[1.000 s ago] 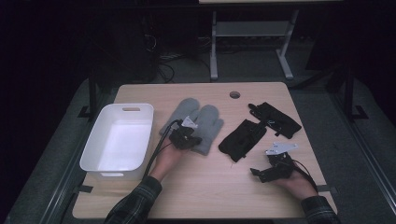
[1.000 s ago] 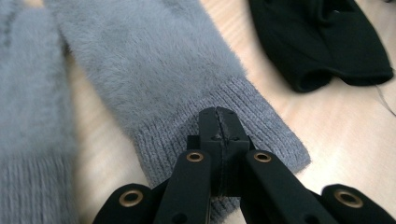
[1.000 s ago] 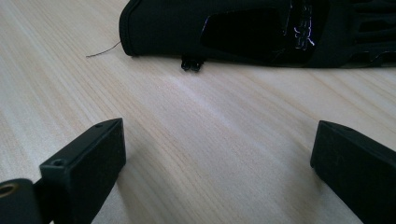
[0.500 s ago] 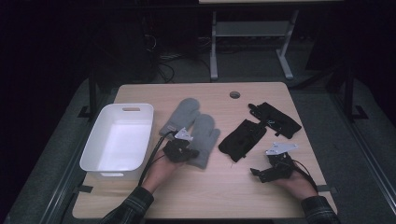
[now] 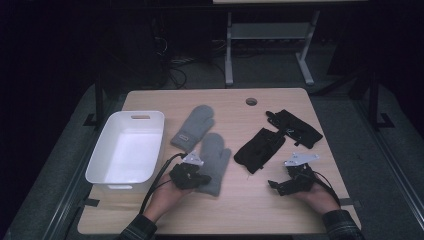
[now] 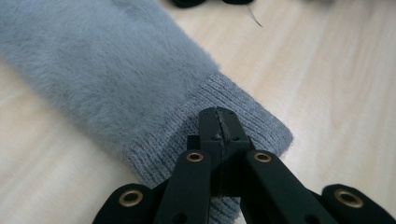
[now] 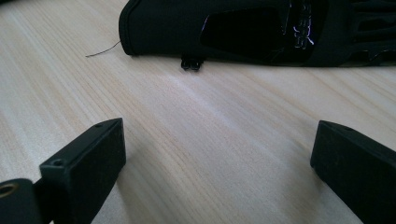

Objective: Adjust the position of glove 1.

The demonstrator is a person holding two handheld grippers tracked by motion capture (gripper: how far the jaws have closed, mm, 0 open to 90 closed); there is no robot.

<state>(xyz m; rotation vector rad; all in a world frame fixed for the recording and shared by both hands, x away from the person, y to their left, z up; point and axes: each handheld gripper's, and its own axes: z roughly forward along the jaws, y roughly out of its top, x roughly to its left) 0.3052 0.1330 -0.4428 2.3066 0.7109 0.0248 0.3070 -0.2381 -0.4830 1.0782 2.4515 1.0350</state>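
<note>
Where the high view looked down on the wooden table (image 5: 260,205), the left gripper (image 5: 192,176) sat at the cuff of the nearer grey mitten (image 5: 216,159), just right of the white tub (image 5: 127,149), and the right gripper (image 5: 280,186) rested near a black glove (image 5: 260,149). Left gripper view: jaws pressed together, pinching the mitten's ribbed cuff (image 6: 243,112). Right gripper view: jaws spread over bare wood, nothing between, black glove (image 7: 243,32) lying beyond.

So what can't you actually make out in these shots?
- Mitten cuff: the left gripper, shut on it, covers the pinched part in the left gripper view.
- Same mitten, high view: near end hidden under the gripper and hand.
- Black glove: cut off by the top and right edges, right gripper view.
- Label on the far mitten: too small, high view.
</note>
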